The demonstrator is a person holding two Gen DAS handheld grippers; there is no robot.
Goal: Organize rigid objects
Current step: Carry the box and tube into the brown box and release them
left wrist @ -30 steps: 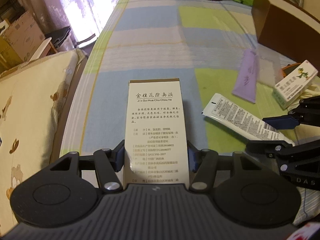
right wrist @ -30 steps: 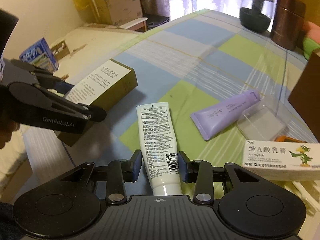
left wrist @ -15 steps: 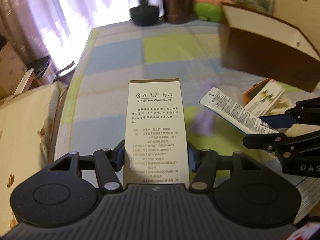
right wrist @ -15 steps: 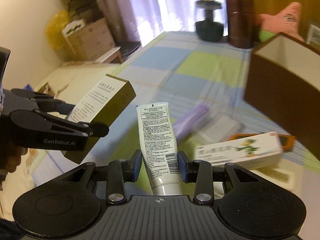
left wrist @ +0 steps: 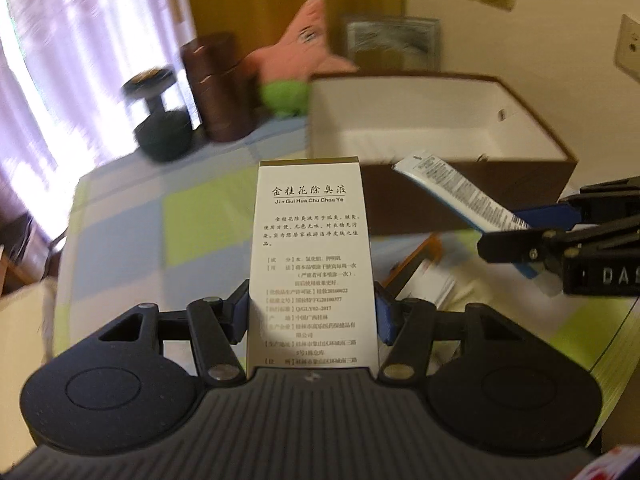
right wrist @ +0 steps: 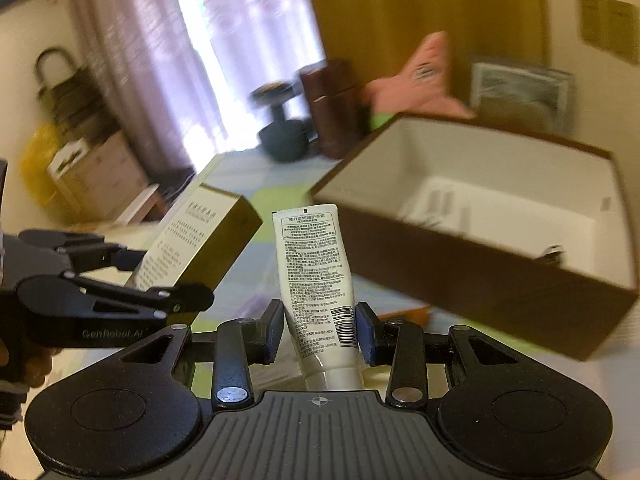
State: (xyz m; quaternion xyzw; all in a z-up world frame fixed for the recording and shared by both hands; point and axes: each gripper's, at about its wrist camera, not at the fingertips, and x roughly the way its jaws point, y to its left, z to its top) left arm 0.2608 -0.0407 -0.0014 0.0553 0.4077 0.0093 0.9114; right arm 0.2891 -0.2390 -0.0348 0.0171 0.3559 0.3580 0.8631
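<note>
The left tongs (left wrist: 312, 312) gripped a tall white-and-gold printed cardboard carton (left wrist: 312, 256) by its lower sides, blue pads pressed against both edges, the carton rising straight out between them, lifted above the checked blue-and-green cloth (left wrist: 192, 216). The right tongs (right wrist: 319, 330) were nearly closed on the neck end of a white printed plastic tube (right wrist: 316, 268), its flat crimped end pointing away. Just beyond both items stood an open brown cardboard box with a white inside (right wrist: 500, 200).
</note>
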